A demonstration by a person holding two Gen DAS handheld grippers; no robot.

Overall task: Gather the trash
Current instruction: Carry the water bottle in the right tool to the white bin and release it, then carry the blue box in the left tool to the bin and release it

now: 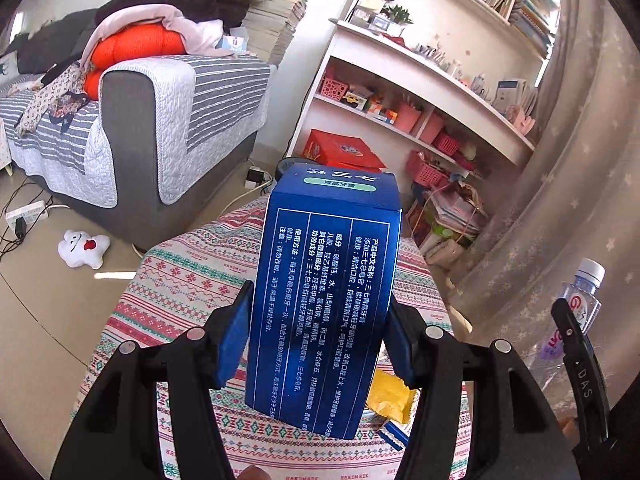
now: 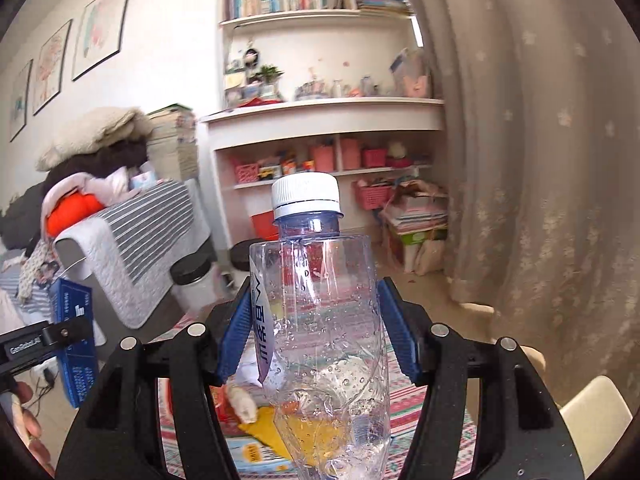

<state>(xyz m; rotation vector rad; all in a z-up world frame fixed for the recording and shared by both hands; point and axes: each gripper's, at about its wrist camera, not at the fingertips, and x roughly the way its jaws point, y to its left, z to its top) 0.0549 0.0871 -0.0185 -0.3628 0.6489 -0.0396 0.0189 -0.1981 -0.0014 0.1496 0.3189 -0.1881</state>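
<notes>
Between the left gripper's (image 1: 318, 344) blue pads, a blue toothpaste box (image 1: 326, 296) is clamped above the patterned tablecloth (image 1: 188, 276). Right gripper (image 2: 316, 332) grips a clear water bottle (image 2: 320, 320), white cap (image 2: 306, 194) up. Beyond: yellow wrapper (image 1: 390, 398), striped sofa (image 1: 160, 128), bookshelf (image 1: 420, 76).

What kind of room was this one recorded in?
Most likely a home living room or study: a sofa piled with clothes, a white bookshelf of books and toys, and a floral curtain.
</notes>
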